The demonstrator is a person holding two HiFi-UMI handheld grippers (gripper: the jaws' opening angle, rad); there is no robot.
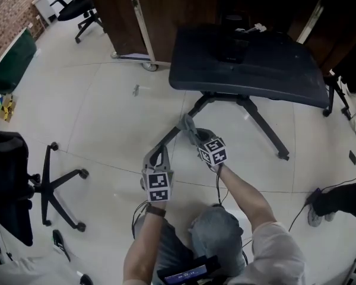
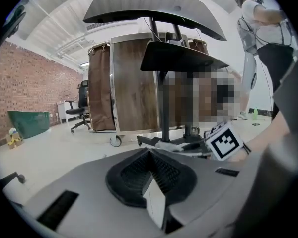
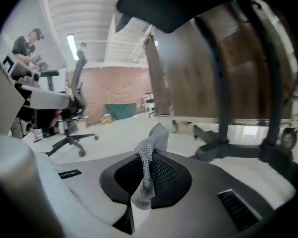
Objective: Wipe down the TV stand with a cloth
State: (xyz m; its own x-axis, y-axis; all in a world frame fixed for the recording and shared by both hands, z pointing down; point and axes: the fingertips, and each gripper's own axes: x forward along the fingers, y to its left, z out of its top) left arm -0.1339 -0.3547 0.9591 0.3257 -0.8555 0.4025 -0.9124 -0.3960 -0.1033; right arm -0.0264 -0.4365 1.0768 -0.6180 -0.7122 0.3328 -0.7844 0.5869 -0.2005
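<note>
So here we've got the right hand-held gripper point(image 1: 194, 133) point(image 3: 150, 155) clenched on the cloth point(image 1: 187, 123) point(image 3: 148, 168). In the right gripper view the grey knit fabric is pinched right between the two jaws. One end pokes out past the tips and the other hangs down into the throat behind them.

From the head view, the bunched bit of cloth sits just ahead of that gripper's tips. It's right on the slanted front leg point(image 1: 172, 136) of the TV stand point(image 1: 224, 97) point(image 3: 216, 148), low down by the floor point(image 1: 107, 117). It looks like it's touching the leg, but we can't say for sure.

Our left hand-held gripper point(image 1: 159, 152) point(image 2: 150, 151) is clenched too, jaws together with nothing between them. It sits just to the left of the right one, tips near the lower end of that same leg. We can't tell whether it touches. In the left gripper view the cloth point(image 2: 170, 146) shows ahead and a bit to the right of the tips. It lies along the stand's foot, just beside the right gripper's marker cube point(image 2: 223, 142).

The stand's dark tabletop point(image 1: 285, 70) is well ahead of both grippers and higher up. An office chair point(image 1: 53, 186) stands well off to the left of the left gripper.
</note>
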